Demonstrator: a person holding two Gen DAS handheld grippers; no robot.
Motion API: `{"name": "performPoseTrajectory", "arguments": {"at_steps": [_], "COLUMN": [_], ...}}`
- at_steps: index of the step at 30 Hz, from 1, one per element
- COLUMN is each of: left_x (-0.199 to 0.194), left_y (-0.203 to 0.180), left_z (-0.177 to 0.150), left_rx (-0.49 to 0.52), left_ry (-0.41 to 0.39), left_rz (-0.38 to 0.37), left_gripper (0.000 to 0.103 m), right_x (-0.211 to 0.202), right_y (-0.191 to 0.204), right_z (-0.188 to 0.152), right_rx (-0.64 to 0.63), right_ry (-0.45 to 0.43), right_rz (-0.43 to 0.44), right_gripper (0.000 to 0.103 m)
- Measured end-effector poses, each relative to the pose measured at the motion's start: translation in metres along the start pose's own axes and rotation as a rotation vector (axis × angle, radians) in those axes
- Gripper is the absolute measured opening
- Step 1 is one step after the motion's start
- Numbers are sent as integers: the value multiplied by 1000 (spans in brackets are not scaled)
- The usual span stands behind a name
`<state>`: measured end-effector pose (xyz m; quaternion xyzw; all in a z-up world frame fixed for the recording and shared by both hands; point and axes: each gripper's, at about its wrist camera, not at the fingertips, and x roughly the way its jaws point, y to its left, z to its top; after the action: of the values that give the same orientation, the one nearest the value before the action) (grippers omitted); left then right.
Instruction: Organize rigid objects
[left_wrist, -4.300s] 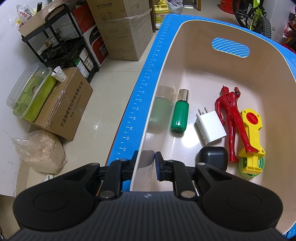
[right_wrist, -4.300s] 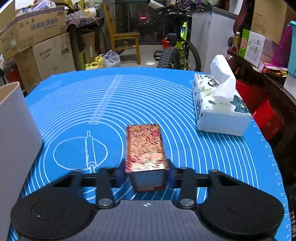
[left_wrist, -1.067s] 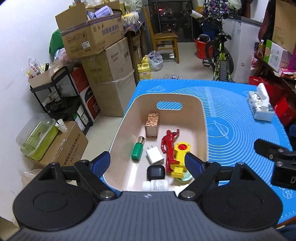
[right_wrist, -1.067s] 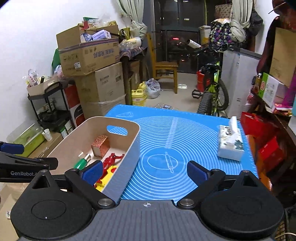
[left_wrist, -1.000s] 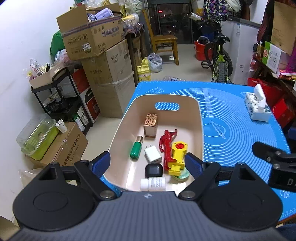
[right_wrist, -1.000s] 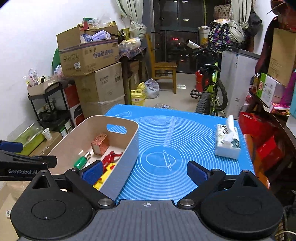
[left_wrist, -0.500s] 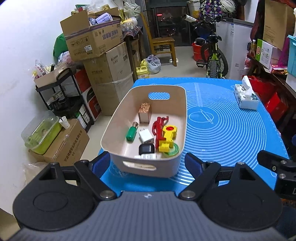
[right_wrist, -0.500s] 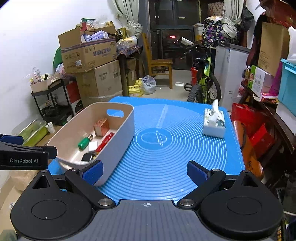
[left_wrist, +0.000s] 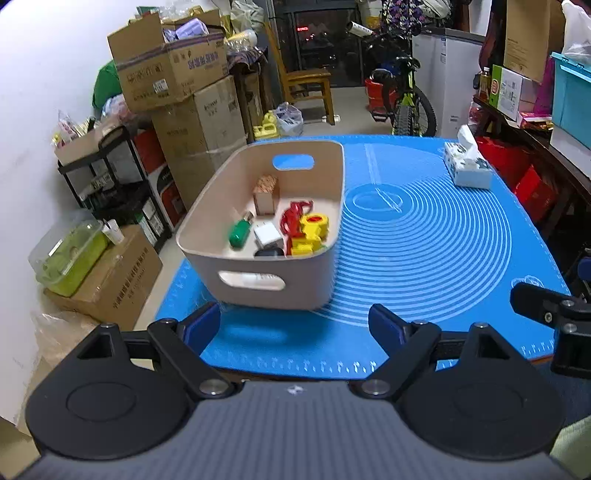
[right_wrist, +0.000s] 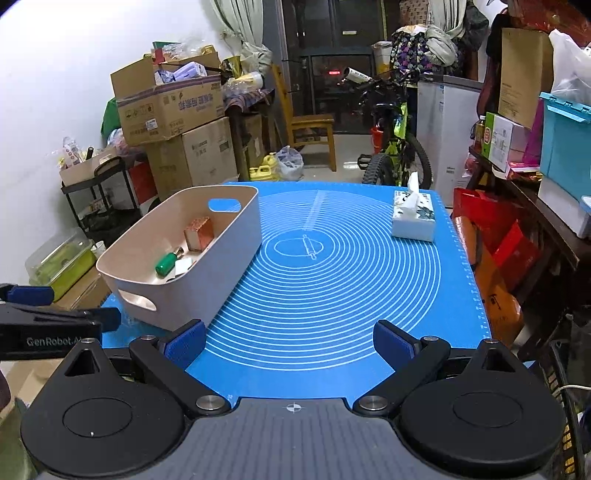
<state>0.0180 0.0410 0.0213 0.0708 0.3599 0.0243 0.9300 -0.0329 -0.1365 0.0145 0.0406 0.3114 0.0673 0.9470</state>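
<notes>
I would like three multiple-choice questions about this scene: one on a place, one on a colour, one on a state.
1. Where does the tissue box stand?
A. inside the bin
B. on the blue mat, at its far right
C. on the floor

2. What colour is the small bottle in the bin?
A. green
B. purple
C. orange

3. How are the right tongs?
A. shut on a box
B. shut, empty
C. open, empty

Key: 1 B, it sits on the mat apart from the bin; 2 A, its body is green; 3 C, the pads stand wide with only mat between them.
</notes>
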Motion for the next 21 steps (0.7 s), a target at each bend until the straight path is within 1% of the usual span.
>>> {"name": "performPoseTrajectory", "arguments": {"at_steps": [3,7,11,21], "left_x": [2,5,8,12], "left_y": [-4,-10,-11,-15], "left_z": [-8,-14,-19,-22], "left_rx": [-1,27,20,15], "left_ry": [-6,-13,-15,-16], "left_rz": [-4,3,-14,-32], "left_gripper": [87,87,87,87], "right_x": [3,5,5,9], "right_y": [0,1,2,-9], "right_z": [-9,-21,-24,-31], "right_rx": [-6,-25,-19,26], "right_ry": [12,24,9,19], "right_rz": [0,-5,-4,-11], "right_gripper": [97,97,97,97]}}
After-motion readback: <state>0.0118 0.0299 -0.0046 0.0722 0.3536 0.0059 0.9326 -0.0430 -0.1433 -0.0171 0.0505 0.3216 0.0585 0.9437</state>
